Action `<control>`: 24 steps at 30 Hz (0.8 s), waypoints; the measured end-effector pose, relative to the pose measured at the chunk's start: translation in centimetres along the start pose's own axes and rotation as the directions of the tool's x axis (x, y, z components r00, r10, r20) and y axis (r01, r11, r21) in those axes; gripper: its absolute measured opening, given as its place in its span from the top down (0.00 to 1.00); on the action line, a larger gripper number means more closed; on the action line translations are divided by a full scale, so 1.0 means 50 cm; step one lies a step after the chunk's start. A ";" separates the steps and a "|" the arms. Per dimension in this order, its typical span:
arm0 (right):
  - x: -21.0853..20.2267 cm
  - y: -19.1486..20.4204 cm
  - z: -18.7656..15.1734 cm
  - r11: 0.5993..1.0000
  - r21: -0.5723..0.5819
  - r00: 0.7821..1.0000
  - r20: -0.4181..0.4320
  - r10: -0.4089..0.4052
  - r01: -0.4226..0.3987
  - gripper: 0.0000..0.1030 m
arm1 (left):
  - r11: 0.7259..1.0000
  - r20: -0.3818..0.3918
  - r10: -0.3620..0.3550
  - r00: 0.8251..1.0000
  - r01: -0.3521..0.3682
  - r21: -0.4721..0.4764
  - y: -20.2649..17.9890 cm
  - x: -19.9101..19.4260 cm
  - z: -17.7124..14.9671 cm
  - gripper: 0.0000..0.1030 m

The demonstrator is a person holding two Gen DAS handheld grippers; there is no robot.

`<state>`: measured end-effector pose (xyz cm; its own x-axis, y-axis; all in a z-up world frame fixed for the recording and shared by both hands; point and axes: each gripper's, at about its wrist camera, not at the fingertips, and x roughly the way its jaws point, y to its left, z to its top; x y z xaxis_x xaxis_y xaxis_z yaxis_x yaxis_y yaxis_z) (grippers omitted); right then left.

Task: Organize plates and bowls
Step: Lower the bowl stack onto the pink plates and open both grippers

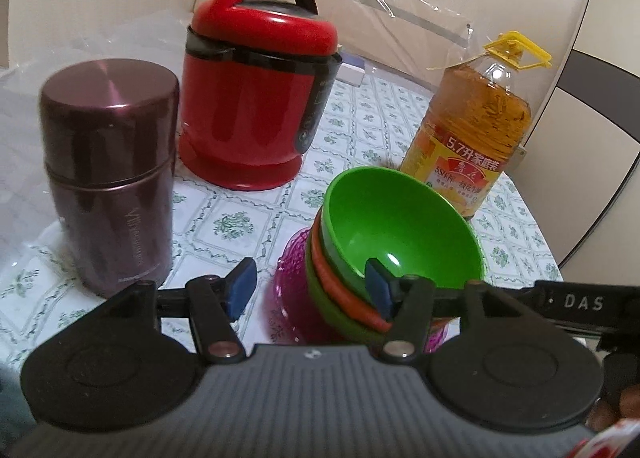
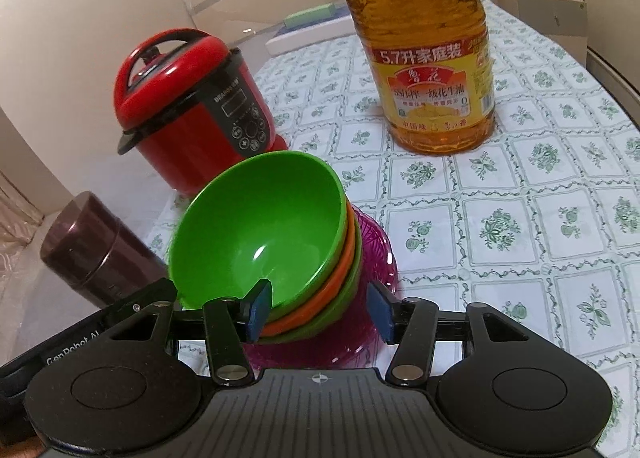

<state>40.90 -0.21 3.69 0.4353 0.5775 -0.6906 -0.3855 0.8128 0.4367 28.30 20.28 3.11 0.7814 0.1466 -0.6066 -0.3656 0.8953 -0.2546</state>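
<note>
A stack of bowls sits tilted on a pink see-through plate (image 1: 290, 282) (image 2: 376, 242). The top bowl is green (image 1: 396, 222) (image 2: 260, 226), with an orange bowl (image 1: 340, 286) (image 2: 316, 298) and another green bowl (image 1: 340, 318) (image 2: 340, 310) under it. My left gripper (image 1: 310, 286) is open, its jaws astride the stack's near left rim without gripping. My right gripper (image 2: 320, 306) is open too, its jaws astride the stack's near right rim. The right gripper's arm (image 1: 580, 304) shows in the left wrist view, and the left gripper's arm (image 2: 76, 342) in the right wrist view.
A red rice cooker (image 1: 256, 90) (image 2: 192, 114) stands behind the stack. A maroon steel canister (image 1: 108, 174) (image 2: 96, 250) stands at the left. A big bottle of cooking oil (image 1: 472, 130) (image 2: 432, 58) stands behind at the right. The floral tablecloth (image 2: 540, 226) covers the table.
</note>
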 end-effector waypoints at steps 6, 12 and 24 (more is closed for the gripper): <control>-0.055 0.006 -0.034 0.999 -0.039 0.999 0.042 0.001 0.001 0.49 | 1.000 0.029 0.021 0.999 -0.021 -0.010 0.012 -0.056 -0.029 0.41; -0.097 0.007 -0.082 0.997 -0.076 0.998 0.064 -0.003 0.008 0.48 | 1.000 0.011 0.027 1.000 -0.027 0.007 0.017 -0.109 -0.065 0.38; -0.176 0.014 -0.198 0.996 -0.093 0.998 0.064 -0.010 0.016 0.45 | 0.993 -0.027 0.033 0.999 -0.029 0.110 -0.014 -0.211 -0.151 0.38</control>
<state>28.77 -5.49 4.37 0.4904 0.5731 -0.6566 -0.4522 0.8113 0.3705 16.50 14.93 4.01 0.7549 0.1642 -0.6350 -0.3305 0.9314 -0.1521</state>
